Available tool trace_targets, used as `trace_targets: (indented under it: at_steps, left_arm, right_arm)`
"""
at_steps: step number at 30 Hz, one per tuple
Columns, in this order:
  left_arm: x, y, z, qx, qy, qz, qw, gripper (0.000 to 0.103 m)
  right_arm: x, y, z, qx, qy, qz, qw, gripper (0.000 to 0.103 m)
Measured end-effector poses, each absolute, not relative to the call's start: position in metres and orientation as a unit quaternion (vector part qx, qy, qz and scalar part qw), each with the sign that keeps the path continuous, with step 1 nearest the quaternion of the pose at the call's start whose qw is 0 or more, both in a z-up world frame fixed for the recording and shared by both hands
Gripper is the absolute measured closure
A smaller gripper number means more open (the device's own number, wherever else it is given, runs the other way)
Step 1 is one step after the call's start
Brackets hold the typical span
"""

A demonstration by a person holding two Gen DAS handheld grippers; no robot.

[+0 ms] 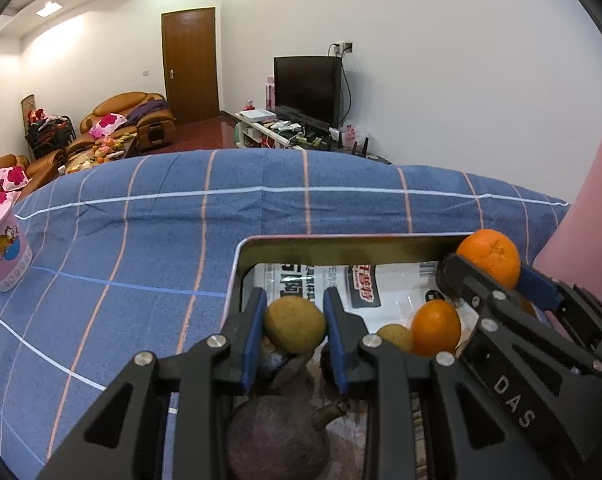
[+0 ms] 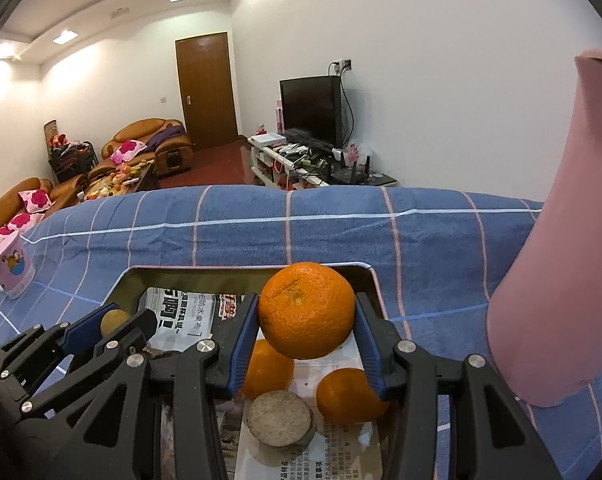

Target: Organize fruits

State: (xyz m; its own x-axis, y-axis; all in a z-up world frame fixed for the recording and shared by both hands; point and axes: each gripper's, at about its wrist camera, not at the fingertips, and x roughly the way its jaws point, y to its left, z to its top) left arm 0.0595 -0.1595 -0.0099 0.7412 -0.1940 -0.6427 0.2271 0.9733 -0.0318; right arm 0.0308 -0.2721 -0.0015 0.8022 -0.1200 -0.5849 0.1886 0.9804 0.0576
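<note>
A metal tray (image 1: 237,264) lined with printed paper sits on a blue checked cloth. My left gripper (image 1: 295,330) is shut on a yellow-green round fruit (image 1: 295,324) above the tray's left part. My right gripper (image 2: 307,318) is shut on a large orange (image 2: 307,310) held above the tray's right part; it also shows in the left wrist view (image 1: 489,258). In the tray lie two more oranges (image 2: 347,396), a cut brown fruit (image 2: 281,418), a dark purple fruit (image 1: 277,438) and a small yellow fruit (image 1: 395,336).
A pink cup (image 1: 5,252) stands on the cloth at the far left. A tall pink object (image 2: 553,264) stands close on the right of the tray. Beyond the table are sofas, a TV stand and a door.
</note>
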Motion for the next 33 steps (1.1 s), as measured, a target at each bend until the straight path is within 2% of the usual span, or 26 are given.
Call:
trace_targets:
  at_steps: [15,20,21,23,25,27,28,29,33]
  left_arm:
    - [0.060,-0.159,-0.008,0.030,0.343,-0.118,0.931,0.071]
    - [0.057,-0.160,-0.007,0.037,0.342,-0.111,0.933,0.064]
    - [0.056,-0.159,-0.007,0.038,0.340,-0.104,0.934,0.059]
    - [0.054,-0.156,-0.006,0.035,0.340,-0.103,0.934,0.058]
    - [0.051,-0.158,-0.007,0.041,0.341,-0.114,0.932,0.050]
    - [0.047,-0.167,-0.008,0.055,0.347,-0.155,0.923,0.009]
    - [0.042,-0.175,-0.009,0.071,0.349,-0.168,0.919,0.002]
    - [0.037,-0.183,-0.009,0.098,0.343,-0.158,0.921,0.000]
    - [0.032,-0.191,-0.009,0.124,0.303,-0.136,0.935,0.000]
  right_arm:
    - [0.038,-0.276,-0.012,0.088,0.332,-0.043,0.938,0.053]
    - [0.035,-0.286,-0.013,0.123,0.329,-0.031,0.936,0.052]
    - [0.035,-0.286,-0.013,0.125,0.328,-0.030,0.936,0.052]
    - [0.033,-0.287,-0.012,0.129,0.327,-0.029,0.936,0.052]
    - [0.031,-0.289,-0.012,0.135,0.324,-0.024,0.936,0.052]
    - [0.028,-0.291,-0.011,0.149,0.318,-0.011,0.936,0.043]
    - [0.028,-0.290,-0.011,0.153,0.315,-0.002,0.937,0.035]
    - [0.026,-0.286,-0.010,0.149,0.312,0.004,0.938,0.031]
    - [0.016,-0.278,-0.001,0.126,0.283,-0.013,0.951,0.029]
